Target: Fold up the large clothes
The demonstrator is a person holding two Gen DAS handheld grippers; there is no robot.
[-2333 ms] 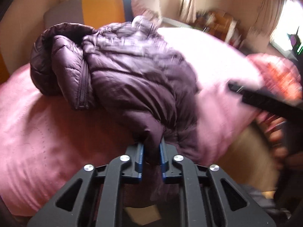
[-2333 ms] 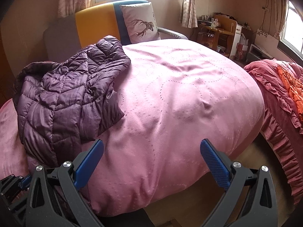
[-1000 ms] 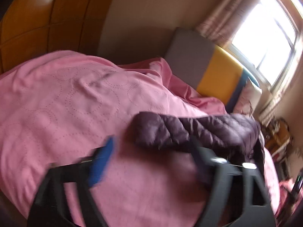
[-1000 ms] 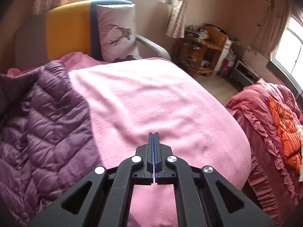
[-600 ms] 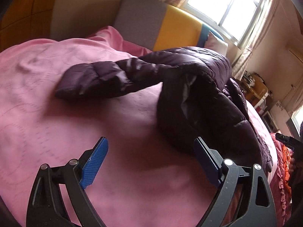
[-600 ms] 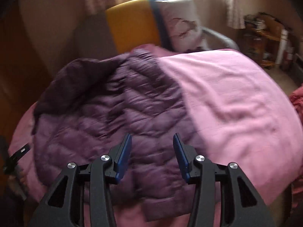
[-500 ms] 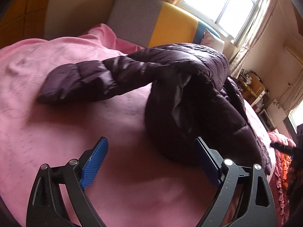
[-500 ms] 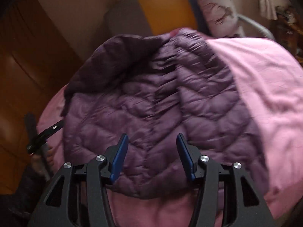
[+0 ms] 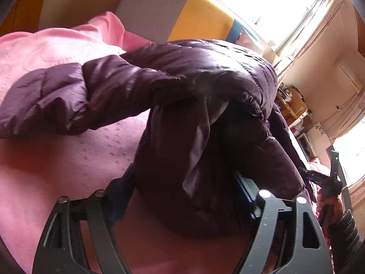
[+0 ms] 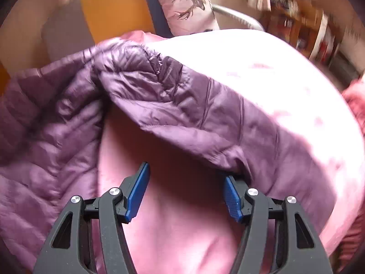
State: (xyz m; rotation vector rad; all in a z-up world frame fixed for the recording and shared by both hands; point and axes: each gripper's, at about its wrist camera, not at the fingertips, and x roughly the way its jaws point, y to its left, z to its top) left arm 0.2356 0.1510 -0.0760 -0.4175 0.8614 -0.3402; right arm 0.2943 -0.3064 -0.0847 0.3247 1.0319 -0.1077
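Observation:
A dark purple quilted puffer jacket (image 9: 205, 96) lies on a pink bedspread (image 9: 45, 164). In the left wrist view its hood hangs down between the wide-spread jaws of my left gripper (image 9: 184, 187), and one sleeve (image 9: 57, 98) stretches to the left. The jaws stand apart around the hood and do not pinch it. In the right wrist view the jacket body (image 10: 45, 137) lies at left and a sleeve (image 10: 194, 114) runs right over the pink bedspread (image 10: 182, 228). My right gripper (image 10: 184, 194) is open, its right finger (image 10: 230, 198) just under the sleeve's edge.
A grey, yellow and blue headboard (image 9: 173, 18) and a deer-print pillow (image 10: 184, 6) stand behind the bed. A wooden desk (image 10: 301, 20) is at the far right. The other hand and gripper (image 9: 328, 182) show at the right edge of the left wrist view.
My left gripper has moved forward so the hood now sits between its jaws. My right gripper has swung from over the jacket's back to the sleeve and opened wider.

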